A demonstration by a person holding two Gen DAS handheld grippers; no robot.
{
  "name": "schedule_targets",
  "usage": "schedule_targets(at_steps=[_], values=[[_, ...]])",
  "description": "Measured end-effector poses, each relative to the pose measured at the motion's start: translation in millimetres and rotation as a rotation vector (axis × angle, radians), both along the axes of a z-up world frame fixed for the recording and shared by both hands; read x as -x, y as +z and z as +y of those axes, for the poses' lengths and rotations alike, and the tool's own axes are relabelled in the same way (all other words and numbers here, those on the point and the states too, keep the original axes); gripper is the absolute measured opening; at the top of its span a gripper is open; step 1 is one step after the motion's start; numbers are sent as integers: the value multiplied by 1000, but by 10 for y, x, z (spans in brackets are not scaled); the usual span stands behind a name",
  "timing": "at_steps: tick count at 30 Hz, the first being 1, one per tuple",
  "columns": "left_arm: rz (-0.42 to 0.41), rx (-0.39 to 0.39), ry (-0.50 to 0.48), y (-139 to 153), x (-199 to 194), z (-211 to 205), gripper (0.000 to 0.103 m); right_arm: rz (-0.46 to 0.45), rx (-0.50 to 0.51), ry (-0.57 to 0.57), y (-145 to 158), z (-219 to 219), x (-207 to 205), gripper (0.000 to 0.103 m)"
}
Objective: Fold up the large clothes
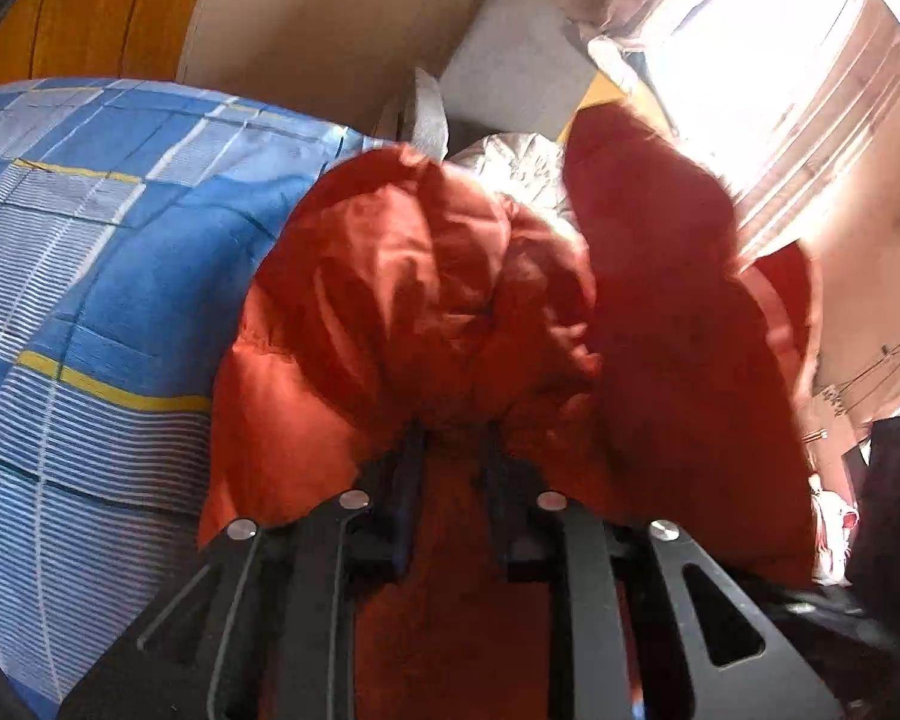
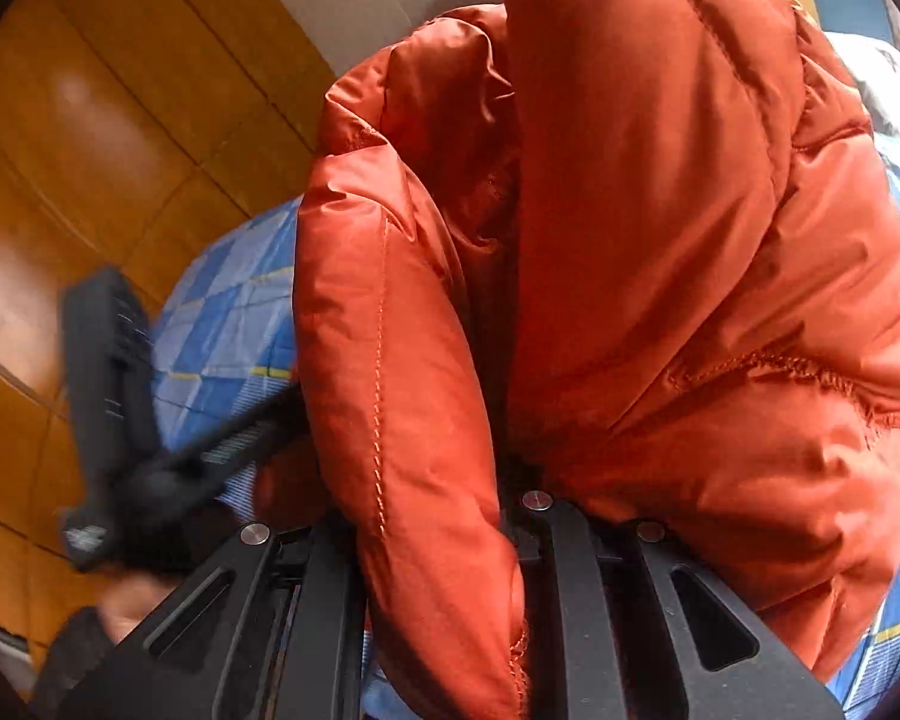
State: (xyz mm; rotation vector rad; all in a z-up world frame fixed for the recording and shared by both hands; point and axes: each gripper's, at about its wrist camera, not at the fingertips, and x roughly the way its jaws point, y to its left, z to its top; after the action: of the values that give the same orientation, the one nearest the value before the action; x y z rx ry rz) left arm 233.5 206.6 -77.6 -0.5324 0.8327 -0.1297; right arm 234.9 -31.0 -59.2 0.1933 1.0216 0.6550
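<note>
A puffy orange quilted jacket (image 1: pixel 426 276) lies bunched on a blue checked bedspread (image 1: pixel 90 276). In the left wrist view, my left gripper (image 1: pixel 453 438) has its two black fingers close together with a gathered fold of the jacket pinched between them. In the right wrist view, the jacket (image 2: pixel 660 252) hangs in thick folds over my right gripper (image 2: pixel 468 480). Its fingertips are buried in the fabric, with a fold running down between the fingers. The left gripper's black housing (image 2: pixel 108 360) shows blurred at the left, with a person's hand (image 2: pixel 132 600) below it.
The bedspread (image 2: pixel 228 324) ends at an orange wooden floor (image 2: pixel 120 138). A pale cabinet side (image 1: pixel 306 42) and a grey cushion (image 1: pixel 516 72) stand beyond the bed. A silvery white garment (image 1: pixel 516 162) lies behind the jacket. A bright curtained window (image 1: pixel 768 78) is on the right.
</note>
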Motion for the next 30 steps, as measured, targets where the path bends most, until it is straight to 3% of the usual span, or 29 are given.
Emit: schedule_targets(at_steps=[2,5,17,27,30], values=[[-16,15,-11,78,47,10,34,-2,11,-1,-29,53,12,14],[-38,18,-18,173,86,4,43,-12,24,-9,-34,88,33,14],[-34,-69,-2,352,96,-78,51,-49,34,-129,-88,168,221,14],[-47,-90,0,466,70,-10,52,-129,177,-210,-128,542,343,15],[-58,-90,-11,462,84,-23,58,-163,244,-211,-190,682,392,16]])
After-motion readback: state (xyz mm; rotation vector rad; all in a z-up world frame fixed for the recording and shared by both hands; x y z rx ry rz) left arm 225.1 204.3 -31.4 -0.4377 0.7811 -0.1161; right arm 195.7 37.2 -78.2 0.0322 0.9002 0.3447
